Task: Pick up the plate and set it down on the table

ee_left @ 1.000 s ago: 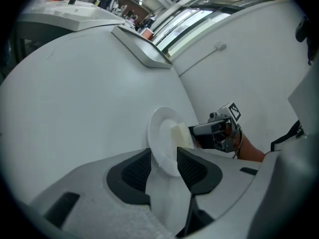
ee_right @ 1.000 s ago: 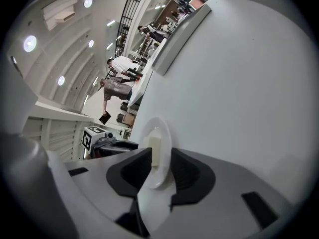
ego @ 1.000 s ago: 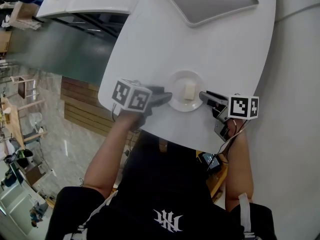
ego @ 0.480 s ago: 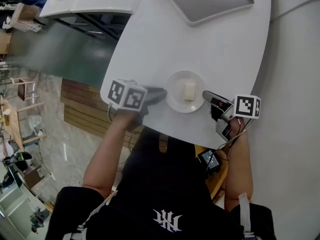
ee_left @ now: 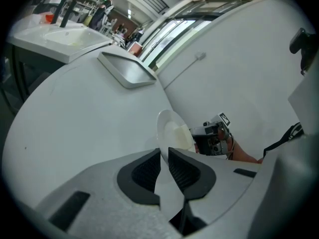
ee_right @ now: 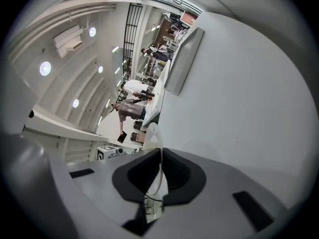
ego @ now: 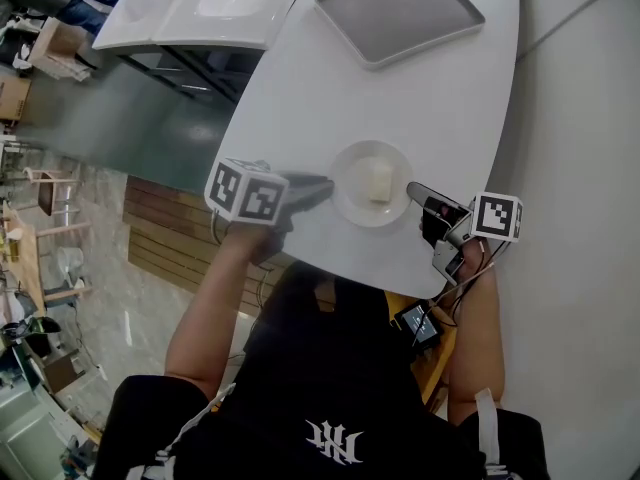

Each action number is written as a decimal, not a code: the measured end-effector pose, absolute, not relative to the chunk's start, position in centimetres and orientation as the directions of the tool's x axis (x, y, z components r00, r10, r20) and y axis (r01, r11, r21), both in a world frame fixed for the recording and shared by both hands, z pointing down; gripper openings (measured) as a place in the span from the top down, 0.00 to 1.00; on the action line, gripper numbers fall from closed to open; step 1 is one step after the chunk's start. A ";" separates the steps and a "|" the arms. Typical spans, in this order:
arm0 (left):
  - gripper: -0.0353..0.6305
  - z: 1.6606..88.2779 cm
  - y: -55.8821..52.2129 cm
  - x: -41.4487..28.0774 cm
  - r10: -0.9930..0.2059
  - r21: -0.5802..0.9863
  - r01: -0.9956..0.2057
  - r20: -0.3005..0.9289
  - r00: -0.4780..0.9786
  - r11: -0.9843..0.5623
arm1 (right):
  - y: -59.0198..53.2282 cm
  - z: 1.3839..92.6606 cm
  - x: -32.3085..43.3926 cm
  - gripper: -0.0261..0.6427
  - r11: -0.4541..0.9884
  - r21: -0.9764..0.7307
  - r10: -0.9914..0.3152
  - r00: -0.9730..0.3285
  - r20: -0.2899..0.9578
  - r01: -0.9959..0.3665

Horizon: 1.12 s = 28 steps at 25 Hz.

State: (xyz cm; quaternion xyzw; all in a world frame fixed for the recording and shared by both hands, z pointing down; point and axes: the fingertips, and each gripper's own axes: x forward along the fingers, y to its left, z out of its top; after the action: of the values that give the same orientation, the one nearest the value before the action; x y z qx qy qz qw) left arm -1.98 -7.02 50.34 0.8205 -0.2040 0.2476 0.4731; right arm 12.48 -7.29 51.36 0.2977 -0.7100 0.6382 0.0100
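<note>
One white table (ego: pixel 330 98), grey tray (ego: pixel 400 13) far end; sink counter (ego: pixel 200 8) beyond.

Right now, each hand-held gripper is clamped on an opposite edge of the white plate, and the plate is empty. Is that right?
No. The plate is not empty: the head view shows a pale block lying on it. The rest holds: the left hand-held gripper and the right hand-held gripper, whose jaws have just been closing, are each clamped on an opposite edge.

White table (ego: pixel 330 98), grey tray (ego: pixel 400 13) at far end
</note>
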 end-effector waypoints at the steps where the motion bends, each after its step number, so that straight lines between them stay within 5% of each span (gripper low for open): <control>1: 0.87 50.1 -7.1 -2.0 -0.107 0.670 -0.568 0.598 0.795 -0.478 | -7.4 51.2 12.4 0.94 0.018 -0.904 -0.416 -0.825 0.381 -0.427; 15: 0.87 49.4 -9.1 -0.4 -0.076 0.650 -0.522 0.584 0.808 -0.552 | -8.6 49.2 13.2 0.94 0.061 -0.902 -0.495 -0.797 0.345 -0.428; 28: 0.87 50.9 -23.2 2.7 -0.040 0.662 -0.517 0.594 0.803 -0.543 | -21.5 51.3 16.3 0.94 -0.034 -0.898 -0.547 -0.744 0.384 -0.439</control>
State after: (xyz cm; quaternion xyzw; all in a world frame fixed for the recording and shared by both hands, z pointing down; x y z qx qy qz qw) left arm 2.70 -23.17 50.95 0.8372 -0.1664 0.2658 0.4480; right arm 16.32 -21.51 51.26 0.3551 -0.6937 0.6252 -0.0432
